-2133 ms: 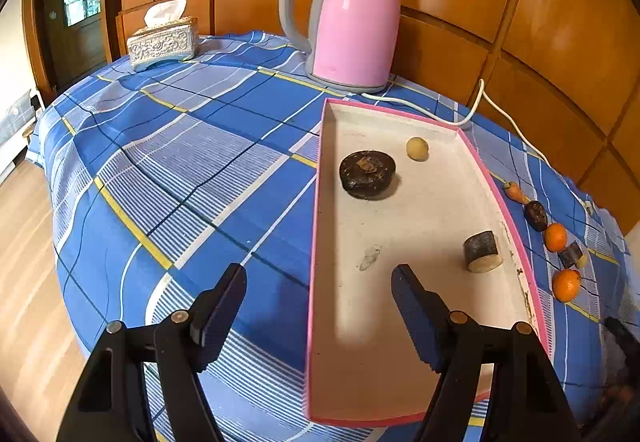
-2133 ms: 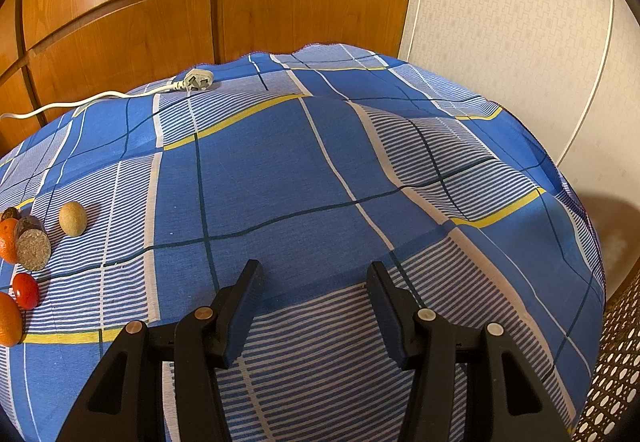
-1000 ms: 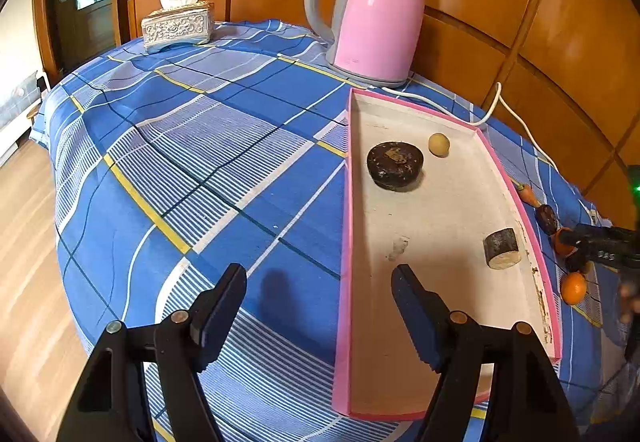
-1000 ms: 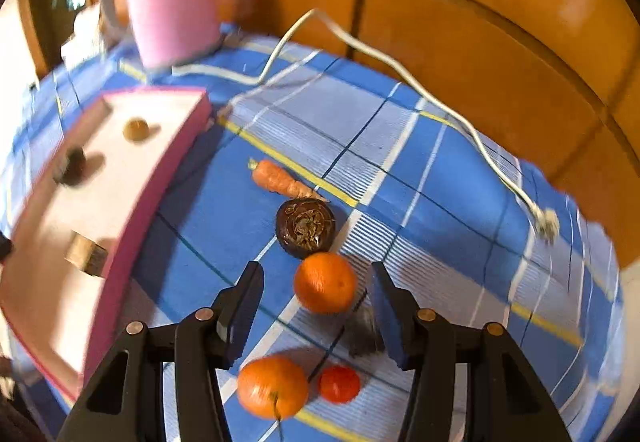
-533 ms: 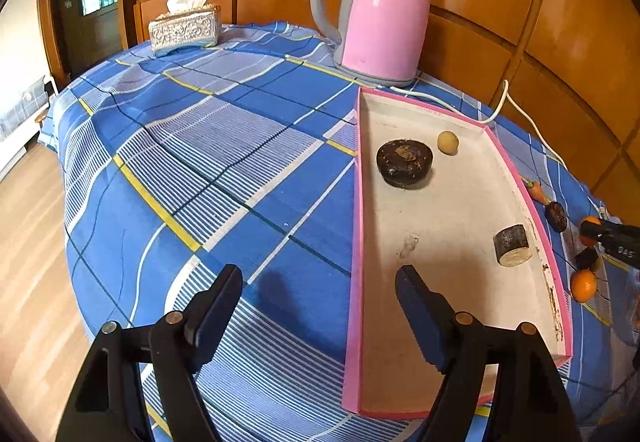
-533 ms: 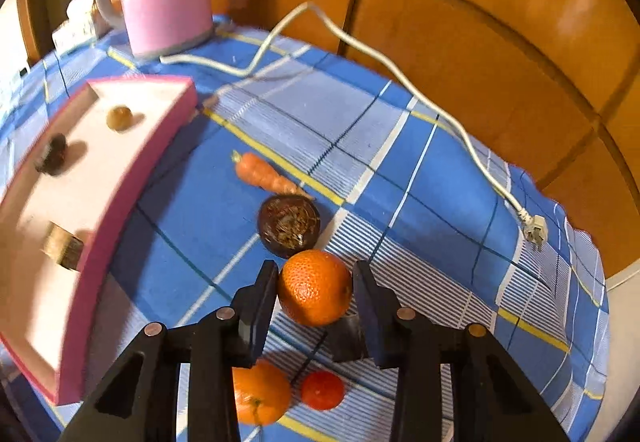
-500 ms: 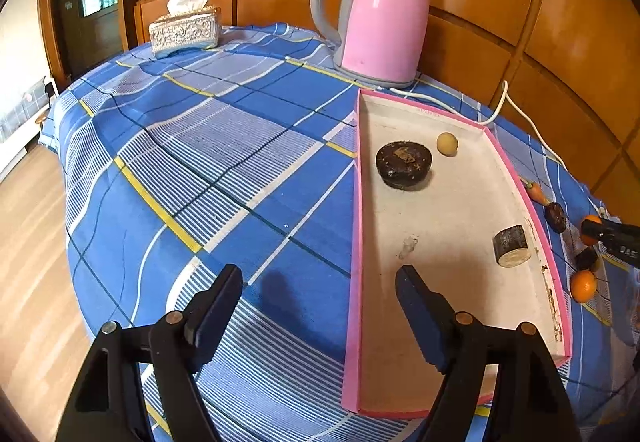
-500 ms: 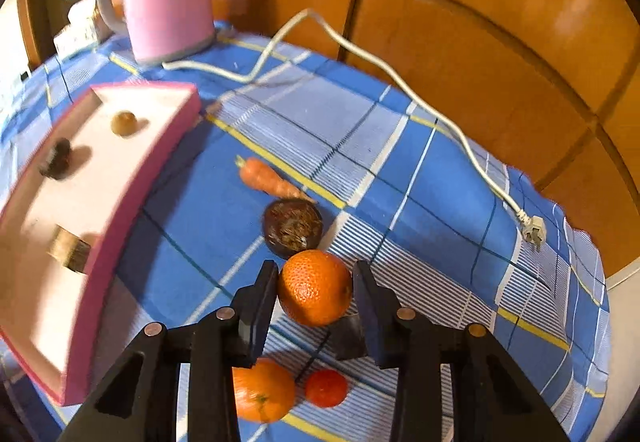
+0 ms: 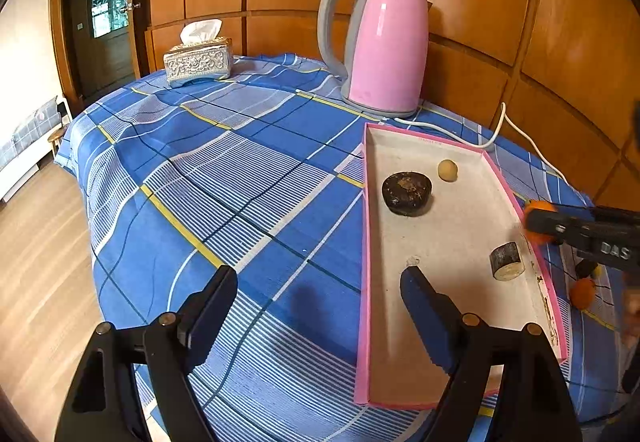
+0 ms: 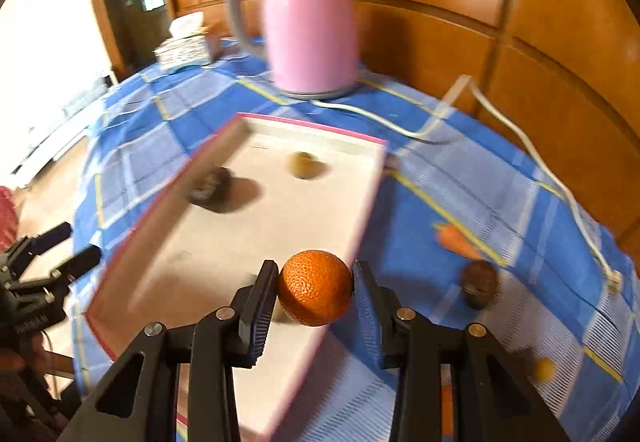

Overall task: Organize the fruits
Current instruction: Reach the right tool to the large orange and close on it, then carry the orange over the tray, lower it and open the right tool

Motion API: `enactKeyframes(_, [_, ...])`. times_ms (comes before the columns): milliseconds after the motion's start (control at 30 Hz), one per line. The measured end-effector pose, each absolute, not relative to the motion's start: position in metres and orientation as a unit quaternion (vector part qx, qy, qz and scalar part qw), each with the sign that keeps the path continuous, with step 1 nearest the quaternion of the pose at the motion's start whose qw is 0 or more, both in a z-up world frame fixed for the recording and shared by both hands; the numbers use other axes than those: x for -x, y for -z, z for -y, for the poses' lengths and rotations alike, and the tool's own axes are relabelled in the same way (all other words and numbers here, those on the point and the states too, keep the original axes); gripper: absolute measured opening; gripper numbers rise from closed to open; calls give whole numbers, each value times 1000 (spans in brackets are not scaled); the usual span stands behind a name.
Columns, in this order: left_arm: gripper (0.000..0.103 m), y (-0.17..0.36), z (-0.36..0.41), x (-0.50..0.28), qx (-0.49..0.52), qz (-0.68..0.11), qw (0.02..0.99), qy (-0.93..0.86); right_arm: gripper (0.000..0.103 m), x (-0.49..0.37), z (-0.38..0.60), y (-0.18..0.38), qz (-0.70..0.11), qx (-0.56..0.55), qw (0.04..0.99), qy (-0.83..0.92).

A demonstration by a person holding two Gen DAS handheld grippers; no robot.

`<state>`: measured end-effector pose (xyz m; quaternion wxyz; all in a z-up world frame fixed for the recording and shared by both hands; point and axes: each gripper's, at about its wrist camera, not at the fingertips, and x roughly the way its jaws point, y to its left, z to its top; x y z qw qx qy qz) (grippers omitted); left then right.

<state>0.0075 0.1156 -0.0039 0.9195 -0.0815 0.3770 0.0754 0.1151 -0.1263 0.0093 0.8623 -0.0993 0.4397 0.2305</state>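
My right gripper (image 10: pixel 315 292) is shut on an orange (image 10: pixel 315 287) and holds it above the right edge of the pink-rimmed tray (image 10: pixel 362 219). In the left wrist view the same orange (image 9: pixel 538 209) shows in the right gripper (image 9: pixel 538 222) by the tray's right rim (image 9: pixel 516 201). The tray holds a dark round fruit (image 9: pixel 406 192), a small tan ball (image 9: pixel 447 170) and a short log-like piece (image 9: pixel 507 260). My left gripper (image 9: pixel 320 306) is open and empty over the tray's near left edge.
A pink kettle (image 9: pixel 380 45) with a white cord (image 10: pixel 520 133) stands behind the tray. A tissue box (image 9: pixel 198 59) sits at the far left. A carrot (image 10: pixel 456 240), a dark fruit (image 10: pixel 478 284) and another orange (image 9: pixel 582 293) lie on the blue cloth right of the tray.
My right gripper closed on the orange, lifted it off the cloth and carried it left to the tray's edge. My left gripper stayed open and nearly still.
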Motion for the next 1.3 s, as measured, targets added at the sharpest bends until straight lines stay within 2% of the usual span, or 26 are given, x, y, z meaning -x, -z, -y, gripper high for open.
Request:
enactKeyframes(333, [84, 1, -114, -2, 75, -368, 924, -73, 39, -143, 75, 9, -473, 81, 843, -243])
enactKeyframes(733, [84, 0, -112, -1, 72, -365, 925, -72, 40, -140, 67, 15, -479, 76, 845, -226])
enactKeyframes(867, [84, 0, -111, -1, 72, -365, 925, -71, 55, -137, 74, 2, -462, 61, 857, -219])
enactKeyframes(1300, [84, -1, -108, 0, 71, -366, 926, -65, 55, -103, 134, -10, -438, 39, 885, -155])
